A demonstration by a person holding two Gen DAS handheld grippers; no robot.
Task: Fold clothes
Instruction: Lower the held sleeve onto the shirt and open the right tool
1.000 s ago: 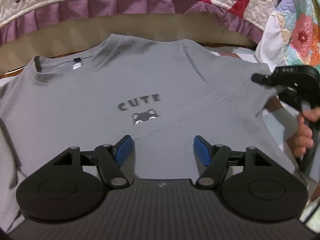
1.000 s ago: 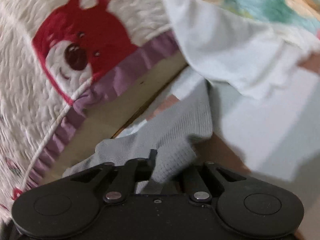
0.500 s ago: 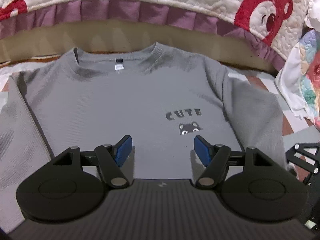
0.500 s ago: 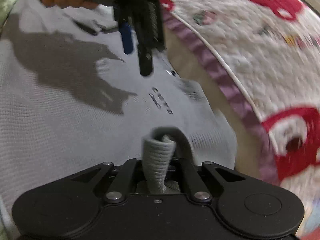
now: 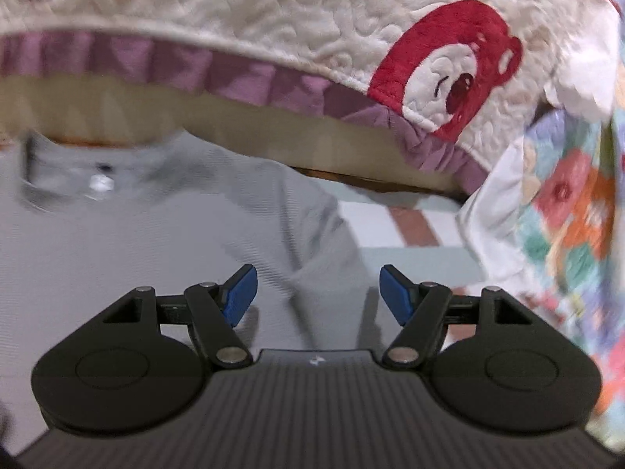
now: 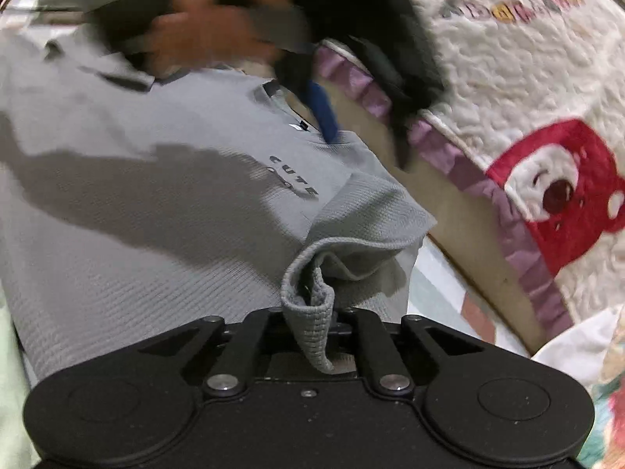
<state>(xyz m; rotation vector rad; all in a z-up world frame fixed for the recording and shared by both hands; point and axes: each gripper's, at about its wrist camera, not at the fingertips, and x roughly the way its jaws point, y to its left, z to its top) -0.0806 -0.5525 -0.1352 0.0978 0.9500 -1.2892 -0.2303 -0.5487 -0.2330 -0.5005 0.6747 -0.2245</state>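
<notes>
Left fingers: the left gripper [image 5: 318, 293] stands wide, its 2 blue pads [image 5: 238, 293] apart above the shirt [image 5: 136, 242], nothing between them.
Right fingers: the right gripper [image 6: 312, 324] is narrow, pinching a rolled sleeve cuff [image 6: 308, 312]; the jaws are opening slightly with the cloth between them.
Risk 1: if the right jaws part further, the cuff would likely slip out and the sleeve drop back unfolded.
Risk 2: a pull on the cuff alone may drag the shirt and wrinkle the body, since the left gripper pins nothing.
Risk 3: the left gripper hangs near the collar [image 5: 93, 179]; a careless descent could bunch the neckline.
Shirt, look: grey ribbed knit, long sleeve, "CUTE" print [image 6: 295, 178] on the chest, small label inside the collar.
Shirt, place: spread flat, front up, collar toward the quilt [image 5: 312, 39] with a red bear [image 5: 449, 66].
</notes>
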